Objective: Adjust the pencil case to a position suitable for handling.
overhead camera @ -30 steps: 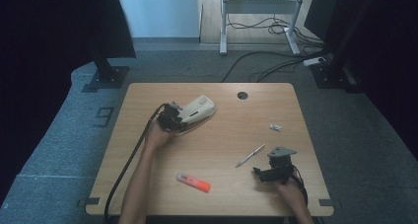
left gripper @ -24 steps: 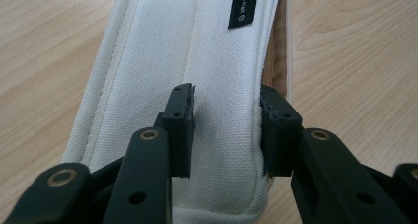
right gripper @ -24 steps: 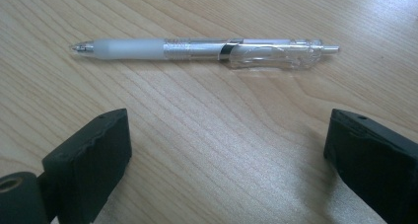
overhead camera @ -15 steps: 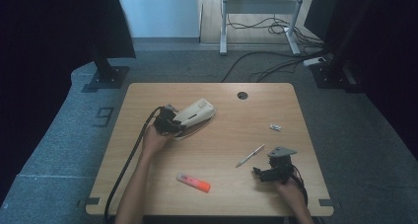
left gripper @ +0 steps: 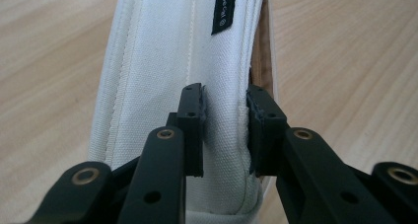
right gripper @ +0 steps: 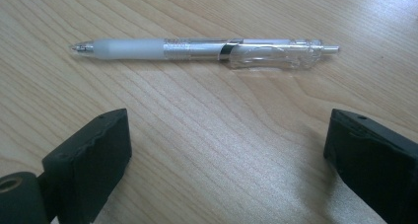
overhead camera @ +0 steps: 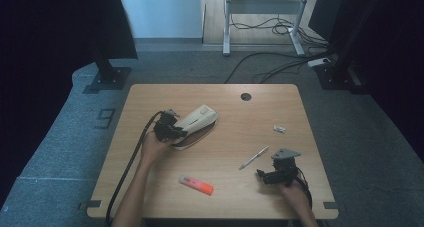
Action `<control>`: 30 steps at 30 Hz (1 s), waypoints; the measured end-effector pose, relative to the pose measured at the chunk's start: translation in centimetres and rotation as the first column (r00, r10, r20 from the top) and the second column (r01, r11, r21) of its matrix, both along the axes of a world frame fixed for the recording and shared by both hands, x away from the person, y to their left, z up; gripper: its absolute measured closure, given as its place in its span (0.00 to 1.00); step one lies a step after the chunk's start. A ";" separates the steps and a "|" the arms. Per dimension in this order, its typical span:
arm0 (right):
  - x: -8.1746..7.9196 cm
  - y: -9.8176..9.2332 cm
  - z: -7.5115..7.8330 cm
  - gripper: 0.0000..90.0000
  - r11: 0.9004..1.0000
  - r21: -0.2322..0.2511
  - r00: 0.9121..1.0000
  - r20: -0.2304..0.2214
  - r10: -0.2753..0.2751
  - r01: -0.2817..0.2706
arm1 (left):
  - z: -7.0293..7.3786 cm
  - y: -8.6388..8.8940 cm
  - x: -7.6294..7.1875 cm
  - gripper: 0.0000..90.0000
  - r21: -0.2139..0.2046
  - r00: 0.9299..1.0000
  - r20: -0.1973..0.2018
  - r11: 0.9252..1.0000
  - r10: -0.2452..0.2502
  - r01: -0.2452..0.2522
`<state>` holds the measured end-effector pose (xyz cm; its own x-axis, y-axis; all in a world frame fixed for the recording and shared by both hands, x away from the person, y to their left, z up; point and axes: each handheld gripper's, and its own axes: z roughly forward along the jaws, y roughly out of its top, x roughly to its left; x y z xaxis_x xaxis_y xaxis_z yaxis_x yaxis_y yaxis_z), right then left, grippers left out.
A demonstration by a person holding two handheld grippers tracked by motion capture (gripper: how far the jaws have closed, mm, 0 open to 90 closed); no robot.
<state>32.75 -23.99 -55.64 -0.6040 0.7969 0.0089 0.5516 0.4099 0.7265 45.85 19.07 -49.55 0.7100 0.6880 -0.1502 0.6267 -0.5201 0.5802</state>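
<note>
My left gripper (left gripper: 224, 135) had just been closing, and its pads now pinched the near edge of the white canvas pouch (left gripper: 182, 61), whose far end had tipped up off the table (overhead camera: 150, 102) since a second before. The pouch ran straight away from the jaws: cream fabric, stitched seams, a small black label, brown underside. My right gripper (right gripper: 222, 160) sat wide open, holding nothing, with a clear pen (right gripper: 207, 50) lying crosswise just beyond its tips.

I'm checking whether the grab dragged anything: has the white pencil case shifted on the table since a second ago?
Yes. The white pencil case, pinched by the left gripper, has slid slightly left, farther from the table's round hole.
</note>
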 end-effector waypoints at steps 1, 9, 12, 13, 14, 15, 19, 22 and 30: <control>0.0 0.0 0.0 0.04 1.000 0.000 1.000 0.000 0.000 0.000 | 0.0 0.1 -0.2 0.80 -0.001 1.000 0.003 1.000 0.001 -0.001; 0.0 0.0 0.0 0.04 1.000 -0.001 1.000 0.001 -0.001 0.001 | 0.6 1.0 -2.2 0.83 -0.039 1.000 0.026 0.999 0.017 -0.016; 0.0 0.0 0.0 0.04 1.000 -0.001 1.000 0.000 -0.001 0.001 | 0.8 1.4 -3.0 0.84 -0.056 0.999 0.027 0.998 0.029 -0.027; 0.0 0.0 0.0 0.04 1.000 -0.001 1.000 0.000 -0.001 0.001 | 0.8 1.5 -3.2 0.84 -0.060 0.999 0.024 0.998 0.030 -0.029; 0.0 0.0 0.0 0.04 1.000 -0.001 1.000 0.000 -0.001 0.001 | 0.9 1.6 -3.4 0.84 -0.065 0.999 0.022 0.997 0.035 -0.034; 0.0 0.0 0.0 0.04 1.000 -0.001 1.000 0.000 -0.001 0.001 | 0.9 1.7 -3.6 0.85 -0.072 0.999 0.019 0.997 0.041 -0.040; 0.0 0.0 0.0 0.04 1.000 -0.001 1.000 0.000 -0.001 0.001 | 1.0 2.1 -4.3 0.85 -0.100 0.998 0.018 0.993 0.058 -0.055; 0.0 0.0 0.0 0.04 1.000 -0.001 1.000 0.000 -0.001 0.001 | 1.2 2.3 -4.8 0.85 -0.120 0.998 0.026 0.991 0.061 -0.057; 0.0 0.0 0.0 0.04 1.000 0.000 1.000 0.000 -0.001 0.001 | 1.5 2.8 -5.5 0.85 -0.129 0.998 0.029 0.991 0.050 -0.046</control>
<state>32.75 -23.99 -55.63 -0.6034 0.7974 0.0090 0.5517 0.4092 0.7267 40.37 21.85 -48.04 0.6823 0.6980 -0.2174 0.6294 -0.4095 0.6604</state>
